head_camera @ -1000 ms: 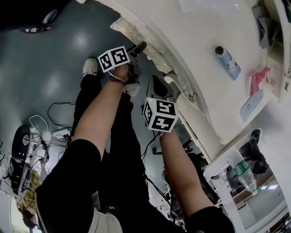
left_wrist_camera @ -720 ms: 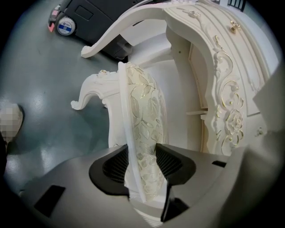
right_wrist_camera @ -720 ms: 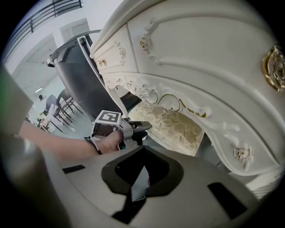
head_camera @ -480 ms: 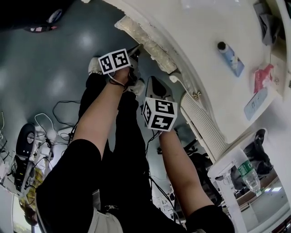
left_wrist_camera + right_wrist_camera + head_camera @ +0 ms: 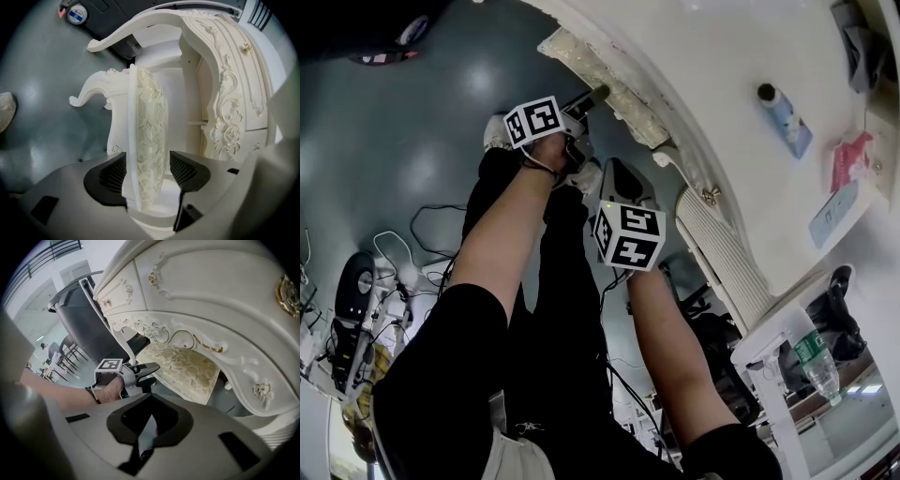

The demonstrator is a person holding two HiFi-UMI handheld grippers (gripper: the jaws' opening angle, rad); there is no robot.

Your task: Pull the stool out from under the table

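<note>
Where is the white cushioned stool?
In the left gripper view the stool stands centrally under the carved white table, seat edge between the left gripper's jaws, which have just been opening.

Blk sleeves (image 5: 441, 366), b/w marker cubes (image 5: 629, 234)

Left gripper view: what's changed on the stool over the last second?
The left claw has just been opening; the seat edge of the cream floral-upholstered stool sits between its jaws, unclamped. The stool has not visibly shifted under the white carved table; the shut right claw kept its place.
</note>
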